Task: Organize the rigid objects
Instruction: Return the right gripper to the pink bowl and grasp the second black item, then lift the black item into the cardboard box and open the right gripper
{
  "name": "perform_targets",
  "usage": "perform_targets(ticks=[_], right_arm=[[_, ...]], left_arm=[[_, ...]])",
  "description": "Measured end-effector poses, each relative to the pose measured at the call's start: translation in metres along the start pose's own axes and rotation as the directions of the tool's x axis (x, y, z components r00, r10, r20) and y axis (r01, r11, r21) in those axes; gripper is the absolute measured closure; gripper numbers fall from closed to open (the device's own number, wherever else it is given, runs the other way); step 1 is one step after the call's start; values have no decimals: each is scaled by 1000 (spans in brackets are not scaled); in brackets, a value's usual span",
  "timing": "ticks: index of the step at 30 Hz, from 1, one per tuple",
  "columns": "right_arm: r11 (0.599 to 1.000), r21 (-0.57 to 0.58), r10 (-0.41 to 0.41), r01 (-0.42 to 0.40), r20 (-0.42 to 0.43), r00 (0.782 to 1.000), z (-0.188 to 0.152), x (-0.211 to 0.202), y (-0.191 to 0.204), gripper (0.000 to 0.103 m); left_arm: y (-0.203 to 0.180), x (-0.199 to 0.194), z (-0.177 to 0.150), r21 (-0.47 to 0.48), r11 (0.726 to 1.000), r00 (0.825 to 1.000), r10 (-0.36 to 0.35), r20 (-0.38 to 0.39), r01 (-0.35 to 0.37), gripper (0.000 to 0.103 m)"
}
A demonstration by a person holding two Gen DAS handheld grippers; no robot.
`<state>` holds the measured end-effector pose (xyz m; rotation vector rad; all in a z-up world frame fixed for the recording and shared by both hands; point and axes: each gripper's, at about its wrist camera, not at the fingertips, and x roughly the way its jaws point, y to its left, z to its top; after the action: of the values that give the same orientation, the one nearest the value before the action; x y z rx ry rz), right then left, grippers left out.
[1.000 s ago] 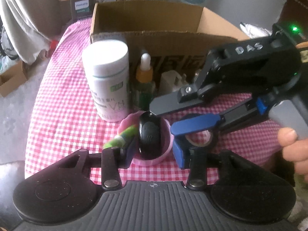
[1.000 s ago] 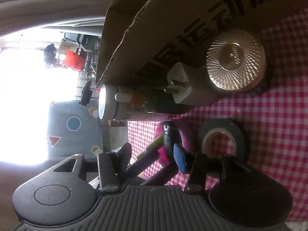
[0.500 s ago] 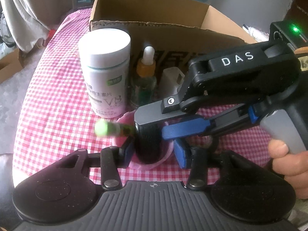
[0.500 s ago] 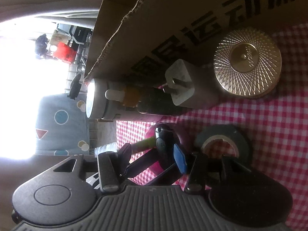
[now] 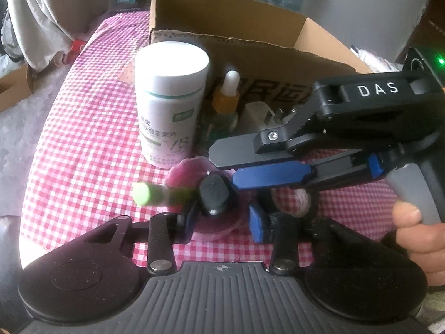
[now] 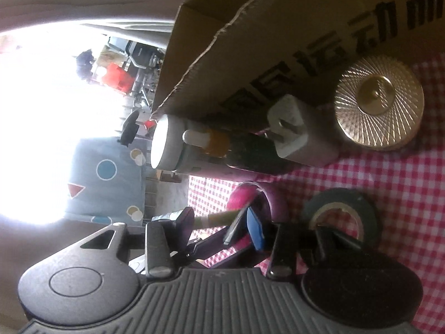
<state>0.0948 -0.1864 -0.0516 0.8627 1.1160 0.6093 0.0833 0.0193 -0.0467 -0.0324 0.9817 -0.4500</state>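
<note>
A pink bowl [image 5: 194, 172] sits on the checked tablecloth just ahead of my left gripper [image 5: 222, 220], which stands open around its near rim. A black car key [image 5: 214, 193] and a green-tipped marker [image 5: 155, 193] are lifted over the bowl. My right gripper [image 5: 222, 164] reaches in from the right, turned on its side, its fingers [image 5: 269, 172] above the key; I cannot tell whether they pinch it. In the right wrist view the bowl [image 6: 271, 199] and marker [image 6: 219, 217] lie between that gripper's fingertips [image 6: 254, 228].
An open cardboard box [image 5: 222, 27] stands behind. In front of it are a white pill bottle [image 5: 169, 103], a dropper bottle [image 5: 225, 108], a white charger plug [image 6: 294, 130] and a gold-lidded jar [image 6: 378, 103]. A black tape roll [image 6: 339, 214] lies right of the bowl.
The right gripper came in over the bowl. The key rose from lying in the bowl to standing on end, and the marker swung from leaning in the bowl to pointing left, level.
</note>
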Motion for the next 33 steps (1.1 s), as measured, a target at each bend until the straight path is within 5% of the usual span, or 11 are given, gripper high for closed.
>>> perform_targets(ticks=[8,14,33], right_arm=[[998,-27,-52,52,2,999,1,9,1,60],[997,-36,-71,71,11,997,-1,10,0,77],[999,25,-19,20,-29,999,-3,13,-17,85]], left_arm=[[-1,-6,-5,10,1000,1000,19,12,-19,76],[-7,-5,-4,25,1000,1000,16,13,-16,82],[8,-15,-4,-24,999,999,-32,5,32,72]])
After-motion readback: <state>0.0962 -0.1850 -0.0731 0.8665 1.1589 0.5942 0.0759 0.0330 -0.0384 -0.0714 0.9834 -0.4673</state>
